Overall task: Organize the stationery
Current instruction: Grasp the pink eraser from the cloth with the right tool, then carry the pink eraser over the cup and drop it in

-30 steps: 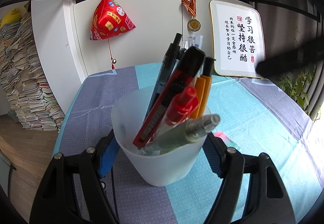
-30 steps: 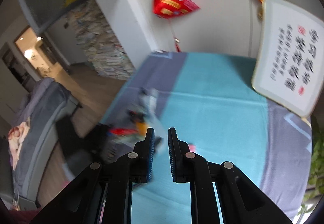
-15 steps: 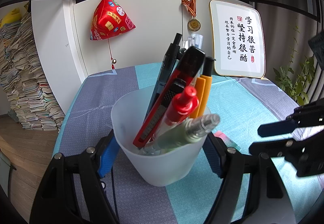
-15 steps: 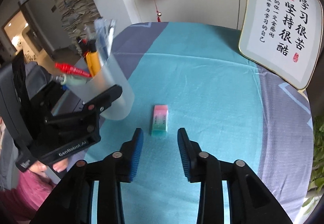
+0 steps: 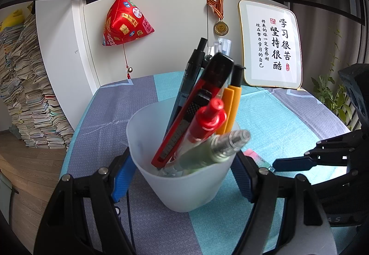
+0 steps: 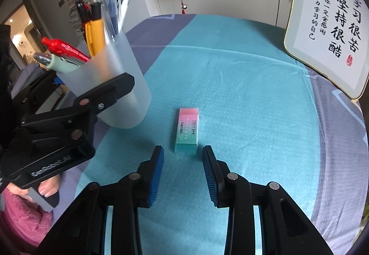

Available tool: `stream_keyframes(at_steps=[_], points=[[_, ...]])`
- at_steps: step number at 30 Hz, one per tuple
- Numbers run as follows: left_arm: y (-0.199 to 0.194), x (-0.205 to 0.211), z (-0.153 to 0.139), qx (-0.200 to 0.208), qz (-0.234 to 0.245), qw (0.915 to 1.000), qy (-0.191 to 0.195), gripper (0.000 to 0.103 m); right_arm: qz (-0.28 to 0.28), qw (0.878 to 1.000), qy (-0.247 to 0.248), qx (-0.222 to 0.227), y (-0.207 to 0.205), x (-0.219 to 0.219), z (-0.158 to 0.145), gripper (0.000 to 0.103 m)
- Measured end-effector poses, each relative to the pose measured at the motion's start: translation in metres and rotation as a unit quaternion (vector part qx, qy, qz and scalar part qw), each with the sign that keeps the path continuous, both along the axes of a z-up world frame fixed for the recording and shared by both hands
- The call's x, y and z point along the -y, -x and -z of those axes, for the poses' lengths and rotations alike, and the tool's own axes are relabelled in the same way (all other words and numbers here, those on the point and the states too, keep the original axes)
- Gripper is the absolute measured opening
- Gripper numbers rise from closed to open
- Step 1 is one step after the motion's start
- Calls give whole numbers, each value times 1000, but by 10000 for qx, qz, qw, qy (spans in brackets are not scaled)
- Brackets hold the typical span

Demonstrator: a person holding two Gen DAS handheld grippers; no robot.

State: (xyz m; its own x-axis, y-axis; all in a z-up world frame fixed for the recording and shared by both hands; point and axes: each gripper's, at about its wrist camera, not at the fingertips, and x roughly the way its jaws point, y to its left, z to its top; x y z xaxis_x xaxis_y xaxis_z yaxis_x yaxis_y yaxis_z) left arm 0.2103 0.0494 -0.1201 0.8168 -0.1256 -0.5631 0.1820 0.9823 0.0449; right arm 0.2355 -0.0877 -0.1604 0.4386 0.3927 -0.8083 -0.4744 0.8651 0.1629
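Right gripper (image 6: 182, 171) has dropped toward the table and spread its jaws, empty, just short of the eraser (image 6: 187, 130) lying on the teal cloth (image 6: 242, 93). Left gripper (image 5: 182, 174) stays clamped on the pen cup (image 5: 182, 176) beside it, so the eraser looks next.

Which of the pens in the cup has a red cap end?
The clear-bodied pen with the red cap, leaning toward the camera beside the pale green pen in the frosted cup. The others show black, orange or clear tops.
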Motion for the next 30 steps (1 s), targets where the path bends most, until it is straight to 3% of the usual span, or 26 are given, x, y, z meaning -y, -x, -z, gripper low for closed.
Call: stream_keyframes(at_steps=[2, 3, 7, 13, 19, 24, 30], points=[[0, 0, 0, -1, 0, 10000, 1, 74, -1, 9999, 57, 84, 0, -3, 1, 31], [0, 0, 0, 1, 0, 10000, 1, 74, 8, 9999, 93, 130, 0, -3, 1, 20], [0, 0, 0, 2, 1, 10000, -5, 74, 53, 9997, 8, 249, 8, 5, -8, 20], [2, 2, -1, 17, 73, 10000, -19, 74, 84, 9975, -479, 518, 22, 38, -61, 20], [11, 16, -3, 70, 646, 9979, -42, 74, -196, 9933, -799, 811, 33, 47, -111, 20], [16, 24, -3, 59, 1018, 9948, -15, 74, -586, 9909, -754, 948, 40, 34, -142, 20], [19, 30, -3, 64, 1233, 9924, -27, 74, -912, 9930, -367, 657, 32, 11, -155, 20]])
